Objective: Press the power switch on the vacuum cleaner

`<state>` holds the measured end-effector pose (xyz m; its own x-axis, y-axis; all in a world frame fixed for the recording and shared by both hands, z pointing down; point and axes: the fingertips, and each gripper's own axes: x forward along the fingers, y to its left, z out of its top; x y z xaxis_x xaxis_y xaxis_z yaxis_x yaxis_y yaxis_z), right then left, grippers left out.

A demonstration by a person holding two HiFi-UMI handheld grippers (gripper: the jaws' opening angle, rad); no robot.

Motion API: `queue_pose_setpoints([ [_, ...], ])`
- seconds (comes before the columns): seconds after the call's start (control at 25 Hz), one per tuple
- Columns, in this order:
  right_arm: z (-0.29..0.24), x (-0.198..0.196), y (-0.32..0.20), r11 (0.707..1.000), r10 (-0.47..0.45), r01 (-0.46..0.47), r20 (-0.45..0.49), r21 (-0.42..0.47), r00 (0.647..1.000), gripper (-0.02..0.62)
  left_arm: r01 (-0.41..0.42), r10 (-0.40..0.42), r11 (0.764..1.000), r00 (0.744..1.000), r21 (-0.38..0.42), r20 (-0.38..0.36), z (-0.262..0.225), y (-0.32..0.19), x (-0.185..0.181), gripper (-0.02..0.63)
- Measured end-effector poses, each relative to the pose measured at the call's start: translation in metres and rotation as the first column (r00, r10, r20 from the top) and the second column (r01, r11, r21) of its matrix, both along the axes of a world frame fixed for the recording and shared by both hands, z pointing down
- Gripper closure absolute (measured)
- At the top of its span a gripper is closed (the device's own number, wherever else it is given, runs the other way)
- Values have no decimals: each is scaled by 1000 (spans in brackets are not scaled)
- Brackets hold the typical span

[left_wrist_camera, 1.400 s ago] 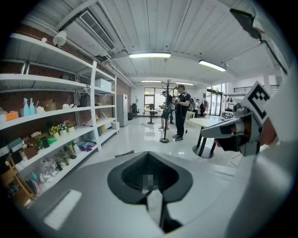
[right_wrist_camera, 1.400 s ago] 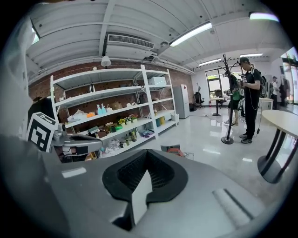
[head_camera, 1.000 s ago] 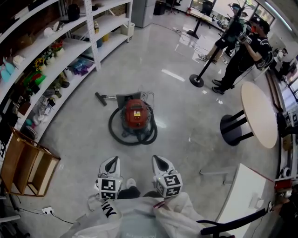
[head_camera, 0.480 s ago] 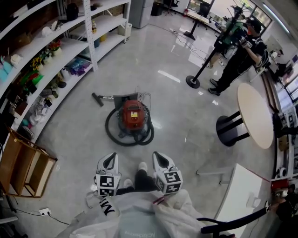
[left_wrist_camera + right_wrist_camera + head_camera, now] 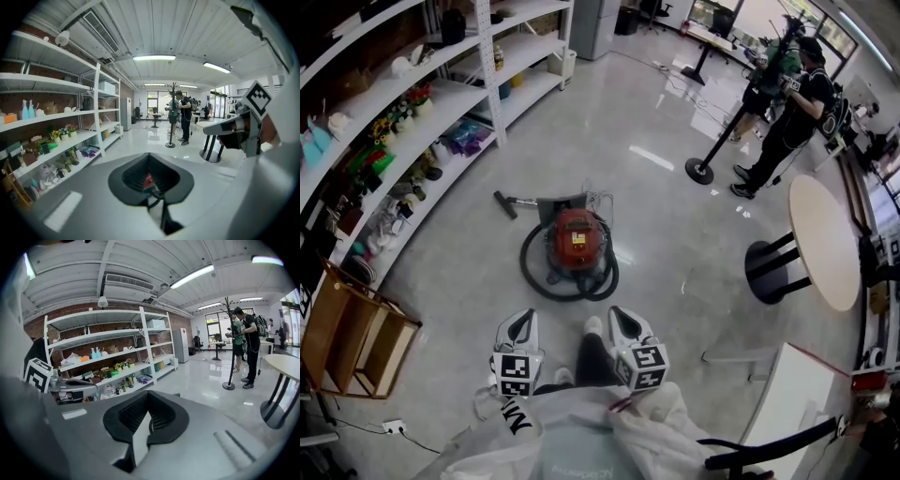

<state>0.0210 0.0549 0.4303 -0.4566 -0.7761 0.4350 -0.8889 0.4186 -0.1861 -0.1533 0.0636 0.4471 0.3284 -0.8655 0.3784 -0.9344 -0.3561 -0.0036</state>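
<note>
A red vacuum [image 5: 574,236] sits on a glossy grey floor [image 5: 675,234], seen from above. A black hose [image 5: 569,283] coils round its base. Its wand [image 5: 512,200] lies on the floor just behind it, to the left.

Well short of the vacuum, on the viewer's side, a person holds two grippers side by side, both aimed at it. The left gripper [image 5: 523,322] has its jaws closed together and holds nothing; in its own view the red body shows through the small gap between the pads. The right gripper [image 5: 623,321] is also clenched and empty, and only floor shows through its gap. The person's shoe [image 5: 592,326] is planted between the grippers, the nearest thing to the vacuum on this side.

Left of the vacuum, white shelves [image 5: 441,103] run along the wall, crowded with bottles, plants and small goods. A wooden crate [image 5: 356,328] stands at their near end.

Right of the vacuum, well apart, is a round table [image 5: 820,239] on a black base. Beyond it, a person in dark clothes [image 5: 789,117] stands beside a black pole stand [image 5: 709,155]. A white table [image 5: 787,398] is nearer the viewer on the right.
</note>
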Motion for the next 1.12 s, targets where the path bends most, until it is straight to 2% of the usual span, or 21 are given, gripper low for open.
queue_pose_setpoints([
  [0.36,7,13,-43,1000,-3,3,14,-24,1000,595,-6,7,1000,1000,-25,7,4,-37,18,606],
  [1.12,12,47,-165,998,-34,36,58,-44,998,595,16,-14,999,998,-38,56,-3,-155,52,606],
])
